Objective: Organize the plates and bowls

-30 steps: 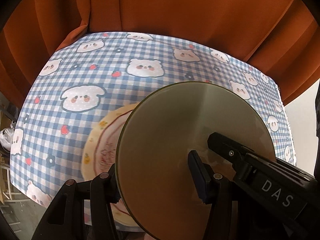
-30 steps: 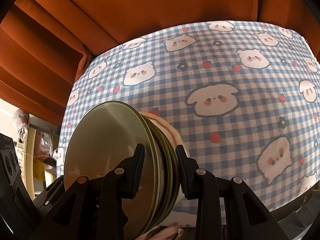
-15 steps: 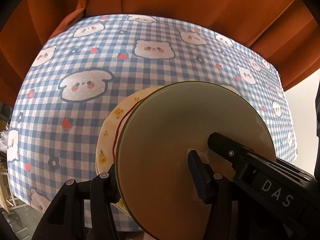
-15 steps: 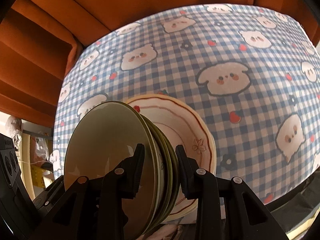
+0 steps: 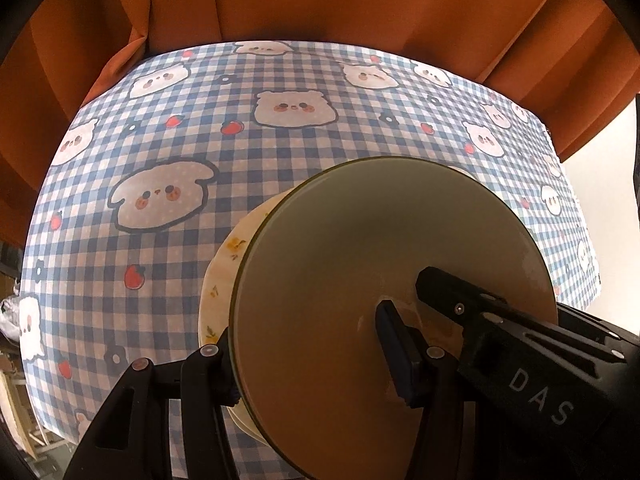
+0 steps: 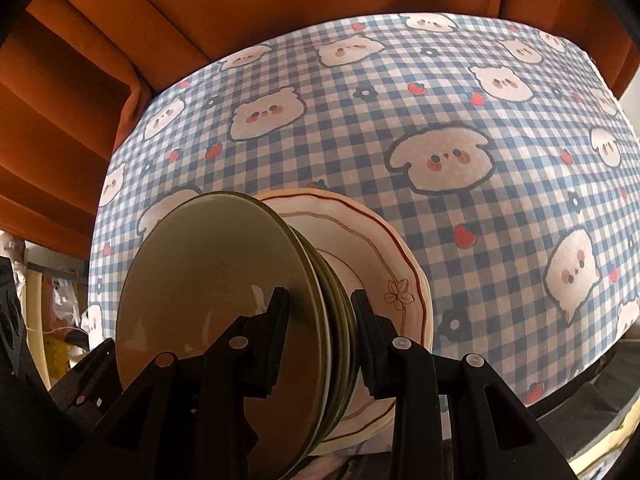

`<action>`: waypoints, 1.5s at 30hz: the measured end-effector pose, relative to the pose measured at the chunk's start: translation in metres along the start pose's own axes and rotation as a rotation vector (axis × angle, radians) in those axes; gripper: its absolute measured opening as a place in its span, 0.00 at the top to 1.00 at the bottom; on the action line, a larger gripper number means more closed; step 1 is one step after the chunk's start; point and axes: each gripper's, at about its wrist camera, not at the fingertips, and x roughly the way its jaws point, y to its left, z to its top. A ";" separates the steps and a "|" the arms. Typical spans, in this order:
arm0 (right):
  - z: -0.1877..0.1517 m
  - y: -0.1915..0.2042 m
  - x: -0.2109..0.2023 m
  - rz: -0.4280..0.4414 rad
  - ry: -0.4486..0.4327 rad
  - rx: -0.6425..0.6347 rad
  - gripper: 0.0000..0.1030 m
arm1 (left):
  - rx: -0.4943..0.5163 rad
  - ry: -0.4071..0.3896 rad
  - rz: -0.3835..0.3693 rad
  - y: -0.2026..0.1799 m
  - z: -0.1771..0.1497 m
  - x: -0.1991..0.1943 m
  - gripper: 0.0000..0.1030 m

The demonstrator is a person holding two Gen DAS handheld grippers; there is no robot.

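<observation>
A stack of olive-green plates (image 6: 216,280) is held on edge, tilted, by both grippers from opposite rims. My right gripper (image 6: 320,316) is shut on the stack, one pad on its top face and one behind it. My left gripper (image 5: 308,360) is shut on the same green stack (image 5: 360,260), with its right finger (image 5: 396,352) on the top face. The right gripper's finger (image 5: 444,292) shows beside it. Just behind the stack lies a cream plate with a red rim line and a flower (image 6: 384,264), its floral edge (image 5: 228,264) showing. Whether the two touch is hidden.
The table wears a blue-and-white checked cloth with cartoon animal faces (image 5: 240,128) (image 6: 480,128). Orange curtains (image 5: 320,0) hang close behind its far edge. Clutter shows past the table's left edge (image 6: 52,312).
Both grippers have come down and across with the green stack. The cream plate now shows larger and closer behind it. Neither grip has changed.
</observation>
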 end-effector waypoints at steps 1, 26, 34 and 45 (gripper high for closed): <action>-0.001 0.000 0.000 0.000 0.002 0.003 0.66 | -0.001 -0.002 -0.004 0.001 -0.001 0.000 0.46; -0.038 -0.012 -0.075 0.056 -0.277 -0.247 0.37 | -0.085 -0.405 0.198 -0.045 -0.060 -0.081 0.16; -0.074 -0.064 -0.110 0.049 -0.445 -0.254 0.25 | -0.053 -0.549 0.199 -0.084 -0.093 -0.087 0.05; -0.123 -0.138 -0.118 -0.011 -0.531 -0.193 0.22 | -0.058 -0.568 0.216 -0.112 -0.130 -0.084 0.05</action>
